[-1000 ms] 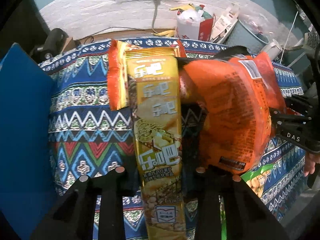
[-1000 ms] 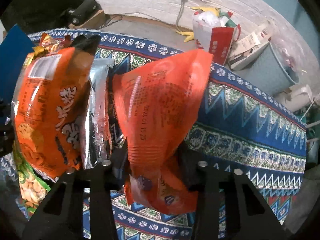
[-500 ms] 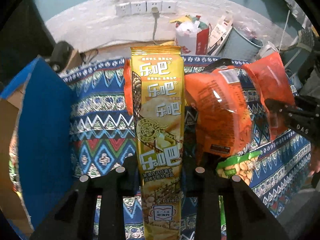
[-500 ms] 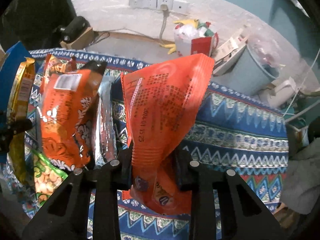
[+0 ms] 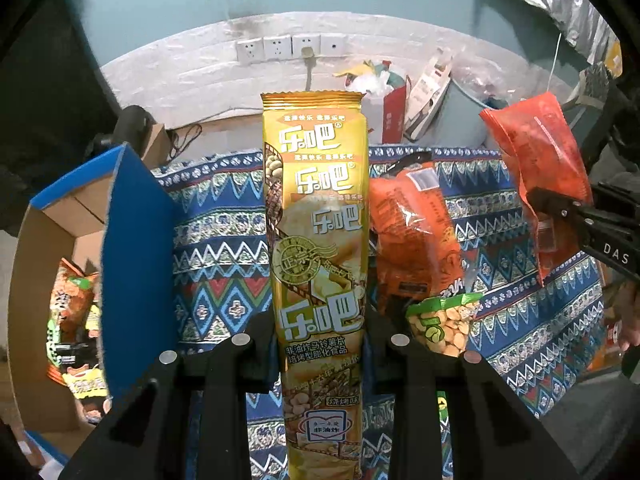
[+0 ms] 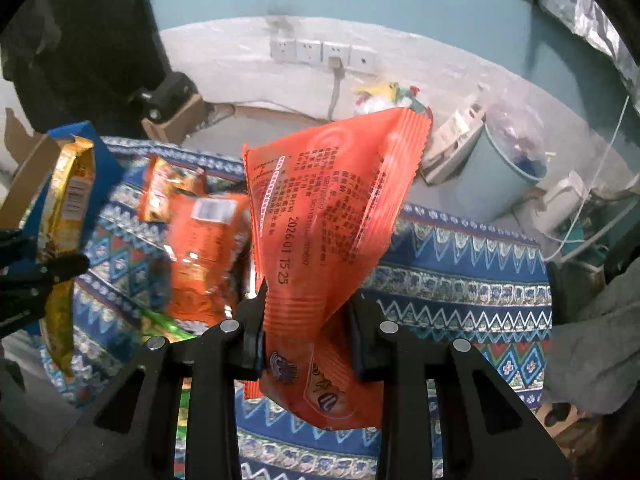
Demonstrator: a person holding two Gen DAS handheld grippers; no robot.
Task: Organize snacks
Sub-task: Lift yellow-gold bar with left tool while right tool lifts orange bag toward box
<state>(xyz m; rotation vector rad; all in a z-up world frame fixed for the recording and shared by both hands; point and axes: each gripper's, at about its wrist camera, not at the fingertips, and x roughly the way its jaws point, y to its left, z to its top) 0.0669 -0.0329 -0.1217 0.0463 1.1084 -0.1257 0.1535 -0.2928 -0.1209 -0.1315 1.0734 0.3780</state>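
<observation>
My left gripper (image 5: 320, 340) is shut on a long yellow chip packet (image 5: 318, 240) and holds it upright above the patterned cloth. My right gripper (image 6: 306, 336) is shut on a flat orange snack bag (image 6: 328, 216), also lifted; it shows at the right in the left wrist view (image 5: 544, 168). The yellow packet shows at the left of the right wrist view (image 6: 68, 208). An orange bag (image 5: 412, 236) and a green peanut pack (image 5: 440, 324) lie on the cloth. A blue-edged cardboard box (image 5: 136, 248) stands at the left with snack bags (image 5: 72, 320) inside.
The table wears a blue zigzag cloth (image 5: 224, 240). Behind it on the floor are a red-white bag (image 5: 384, 100), a grey bin (image 6: 496, 176) and wall sockets (image 5: 288, 46). A small orange pack (image 6: 164, 188) lies at the far side of the cloth.
Both grippers have risen with their packets, away from the cloth. The open box at the left has come into the left wrist view.
</observation>
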